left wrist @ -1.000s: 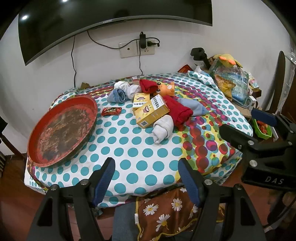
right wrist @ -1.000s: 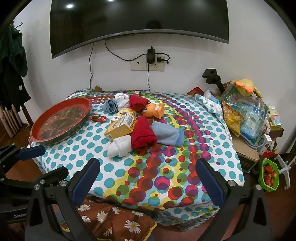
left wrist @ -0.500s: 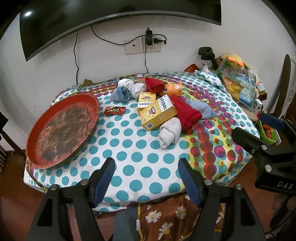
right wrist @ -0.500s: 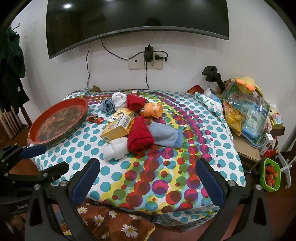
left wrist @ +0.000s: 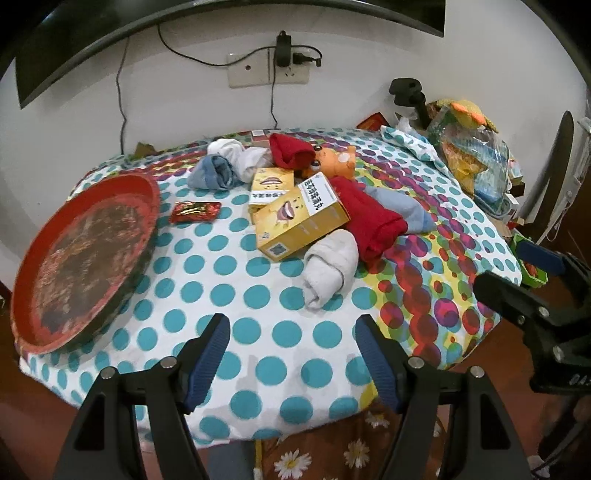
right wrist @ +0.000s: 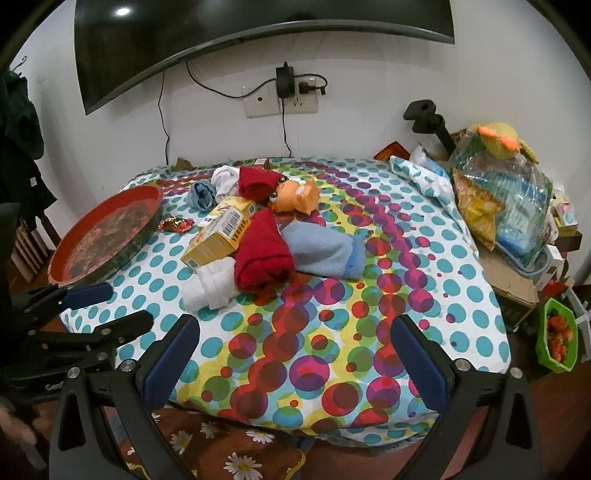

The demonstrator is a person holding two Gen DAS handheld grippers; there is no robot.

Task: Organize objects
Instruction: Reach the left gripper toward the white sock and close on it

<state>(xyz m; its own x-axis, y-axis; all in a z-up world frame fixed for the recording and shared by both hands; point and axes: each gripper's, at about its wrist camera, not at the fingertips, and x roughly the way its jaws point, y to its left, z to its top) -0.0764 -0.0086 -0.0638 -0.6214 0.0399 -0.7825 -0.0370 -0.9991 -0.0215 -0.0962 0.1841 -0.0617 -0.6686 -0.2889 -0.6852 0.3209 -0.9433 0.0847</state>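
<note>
Landmark taken: the large yellow box [left wrist: 303, 218], lying near the middle of the tabletop [left wrist: 236, 295].

Left tongs [left wrist: 291, 347]: spread wide, nothing held, hovering over the near edge of the tabletop. Right tongs [right wrist: 295, 350]: likewise gaping and empty, over the multicoloured part of the cloth.

Left wrist view only: the printed face of the yellow box with a cartoon mouth; a smaller yellow box [left wrist: 271, 184] tucked behind it; the right tongs seen from the side at the frame's right edge.

Right wrist view only: a barcode on the box's end; a green basket of strawberries [right wrist: 557, 339] well right of the box, off the tabletop; dark clothing [right wrist: 18, 122] hung far left; the left tongs seen at lower left.

Both views: a white sock roll [left wrist: 328, 269] touching the box's near corner; a red sock roll [left wrist: 369, 221] against its right side, a pale blue sock [right wrist: 325, 254] beyond that; an orange toy [right wrist: 295, 195] and a red cloth [left wrist: 291, 151] behind the box; blue and white socks [left wrist: 225, 166] behind-left; a red snack packet [left wrist: 195, 212] to its left; a round red tray [left wrist: 85, 258] further left, overhanging the edge.

Surface: polka-dot cloth. Room: white wall, socket with plugged cables [right wrist: 280, 99], dark screen [right wrist: 258, 33] above, bagged clutter [right wrist: 498, 199] far right.
</note>
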